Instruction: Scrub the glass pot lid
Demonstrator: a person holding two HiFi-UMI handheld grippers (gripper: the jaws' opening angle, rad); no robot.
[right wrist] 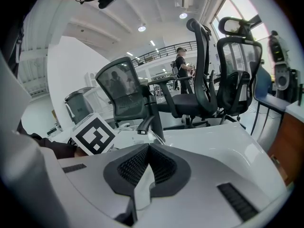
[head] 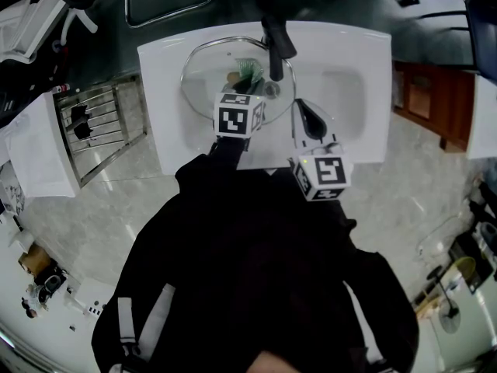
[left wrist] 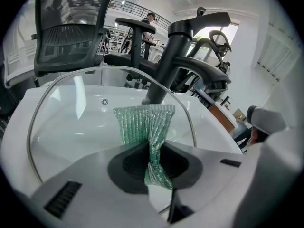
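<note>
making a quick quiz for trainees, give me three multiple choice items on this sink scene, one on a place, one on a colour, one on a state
1. Where is the glass lid?
A) in the sink, by the tap
B) on a stove
C) in a drawer

2. What colour is the cloth in the left gripper?
A) yellow
B) green
C) blue

3. How is the right gripper?
A) wide open
B) shut on the lid
C) shut and empty

Answers:
1 A: the lid lies in the white basin beside the black tap.
2 B: the cloth pinched in its jaws is green.
3 C: its jaws meet with nothing between them.
</note>
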